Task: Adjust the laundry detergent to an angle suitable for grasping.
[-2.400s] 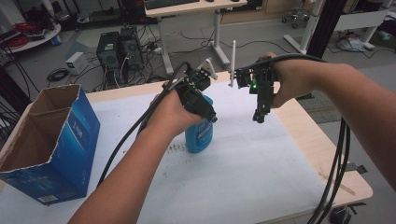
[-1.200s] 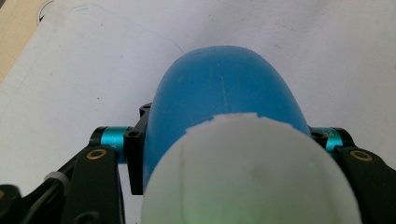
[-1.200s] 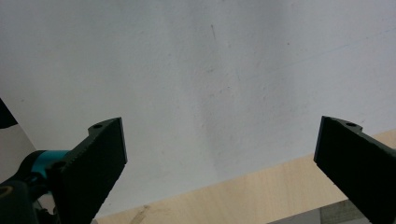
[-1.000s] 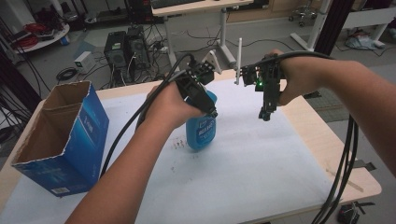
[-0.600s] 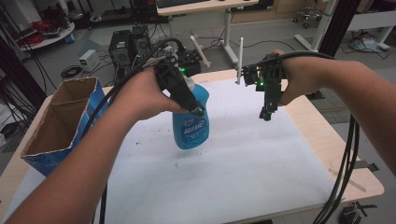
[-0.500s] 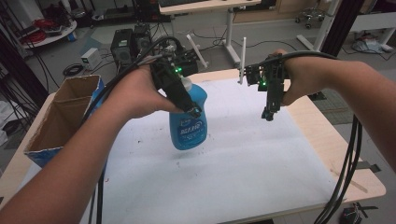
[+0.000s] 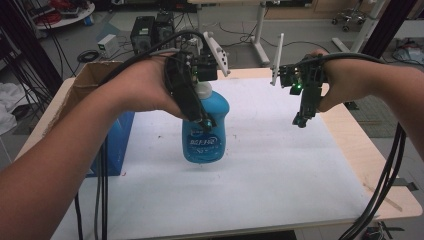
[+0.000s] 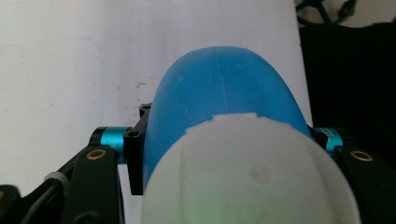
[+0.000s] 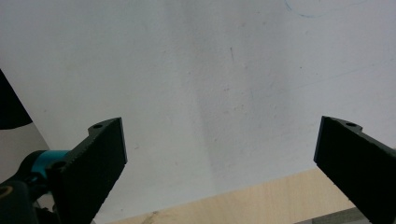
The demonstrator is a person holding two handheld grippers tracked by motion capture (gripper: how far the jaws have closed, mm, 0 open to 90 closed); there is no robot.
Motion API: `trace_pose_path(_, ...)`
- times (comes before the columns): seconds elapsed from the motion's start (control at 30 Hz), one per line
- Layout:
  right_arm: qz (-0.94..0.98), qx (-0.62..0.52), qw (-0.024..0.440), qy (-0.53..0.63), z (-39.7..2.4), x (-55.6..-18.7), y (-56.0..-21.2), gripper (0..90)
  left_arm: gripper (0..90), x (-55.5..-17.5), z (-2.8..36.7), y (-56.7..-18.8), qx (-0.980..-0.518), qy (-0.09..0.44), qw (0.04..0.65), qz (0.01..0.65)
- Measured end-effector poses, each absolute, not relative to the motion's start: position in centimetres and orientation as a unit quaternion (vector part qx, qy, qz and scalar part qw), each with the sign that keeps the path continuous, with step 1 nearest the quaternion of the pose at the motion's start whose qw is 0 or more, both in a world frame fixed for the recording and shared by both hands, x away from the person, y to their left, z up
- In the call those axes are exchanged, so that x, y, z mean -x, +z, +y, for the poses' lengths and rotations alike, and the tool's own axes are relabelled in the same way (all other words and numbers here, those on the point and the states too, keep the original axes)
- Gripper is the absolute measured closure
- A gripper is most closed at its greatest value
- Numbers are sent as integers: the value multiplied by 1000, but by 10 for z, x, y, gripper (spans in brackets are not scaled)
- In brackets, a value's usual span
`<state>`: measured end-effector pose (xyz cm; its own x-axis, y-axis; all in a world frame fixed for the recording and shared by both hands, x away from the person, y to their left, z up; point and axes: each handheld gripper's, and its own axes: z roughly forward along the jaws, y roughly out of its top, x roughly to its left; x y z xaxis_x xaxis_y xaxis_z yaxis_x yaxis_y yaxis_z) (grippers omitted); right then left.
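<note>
White table (image 7: 280,170); blue bottle (image 7: 206,131), label unreadable.

One blue bottle (image 7: 206,135) with one white cap (image 8: 247,172) is hanging over one table (image 7: 280,165). One cardboard box (image 7: 107,150) is sitting there. Two grippers, left (image 7: 202,122) and right (image 7: 298,120), are hovering.

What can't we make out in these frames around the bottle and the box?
- Inside of the cardboard box: high view, the person's left forearm covers it.
- Label text on the blue bottle: high view, too small to read.
- Bottle's lower body and base: left gripper view, hidden behind its own white cap and shoulder.
- Left tool pads on the bottle: high view, hand and tool body hide the contact.
</note>
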<state>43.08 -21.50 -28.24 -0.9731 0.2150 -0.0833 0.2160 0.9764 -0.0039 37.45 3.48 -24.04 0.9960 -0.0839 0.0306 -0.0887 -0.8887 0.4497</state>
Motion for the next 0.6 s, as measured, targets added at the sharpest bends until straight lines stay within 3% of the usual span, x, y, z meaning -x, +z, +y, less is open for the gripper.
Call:
trace_pose_path(0.3, 994, -104, 42, -9, -210, -429, -284, 17, 387, -364, 42, -255, -968, -1, 214, -130)
trace_pose_path(0.6, 994, -98, 42, -9, -207, -428, -284, 17, 387, -358, 51, -270, -946, -12, 242, -217)
